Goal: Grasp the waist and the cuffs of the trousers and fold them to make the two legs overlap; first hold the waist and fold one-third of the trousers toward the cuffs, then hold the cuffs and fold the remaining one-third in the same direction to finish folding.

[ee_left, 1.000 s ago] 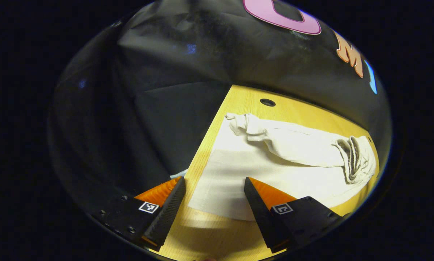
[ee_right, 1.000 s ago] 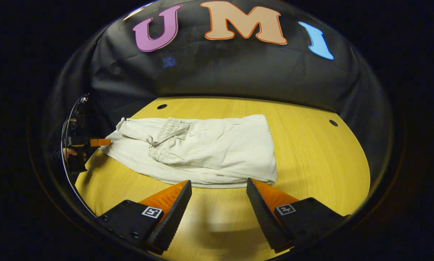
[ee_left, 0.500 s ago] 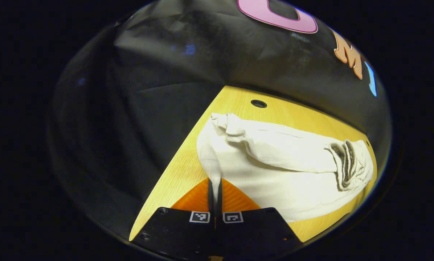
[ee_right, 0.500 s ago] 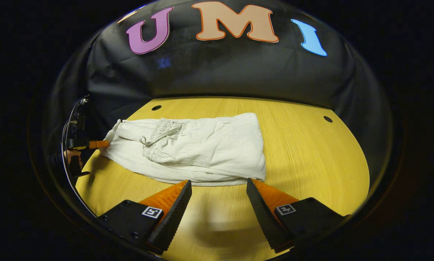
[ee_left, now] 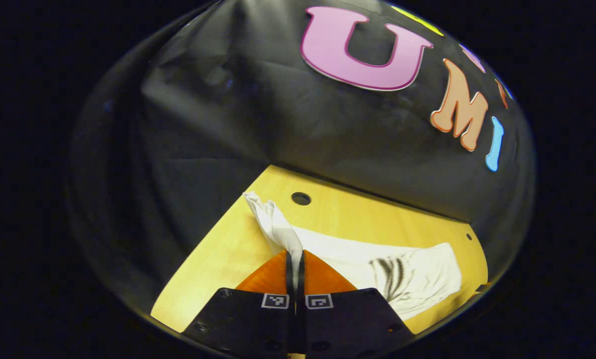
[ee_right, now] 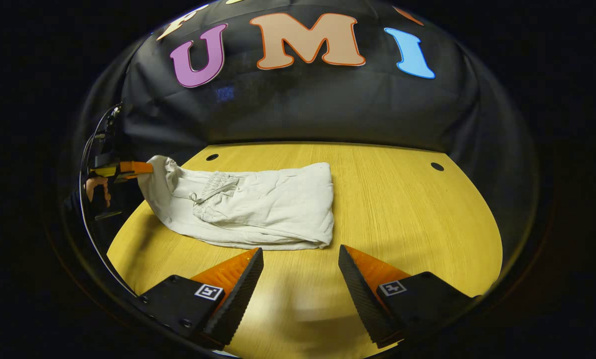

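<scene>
The white trousers [ee_right: 258, 209] lie on the yellow table [ee_right: 402, 209], with the elastic waist and its drawstring [ee_right: 213, 187] folded onto the middle. In the right gripper view, my left gripper [ee_right: 143, 168] at the far left is shut on the trousers' cuff end and holds it raised off the table. In the left gripper view, my left gripper [ee_left: 294, 254] pinches that cloth, which stands up in a ridge [ee_left: 270, 222]; the rest of the trousers [ee_left: 417, 279] trails right. My right gripper [ee_right: 300, 252] hovers open just in front of the trousers' near edge, holding nothing.
A hand [ee_right: 96, 187] holds the left gripper beyond the table's left edge. Round holes [ee_right: 437, 166] [ee_right: 212, 157] sit near the table's back corners, one seen as a hole [ee_left: 301, 198] beside the lifted cloth. Bare wood stretches to the right of the trousers.
My left gripper closed on the cuff end and lifted it off the table. The trousers' right end slid a little left. My right gripper stayed open.
</scene>
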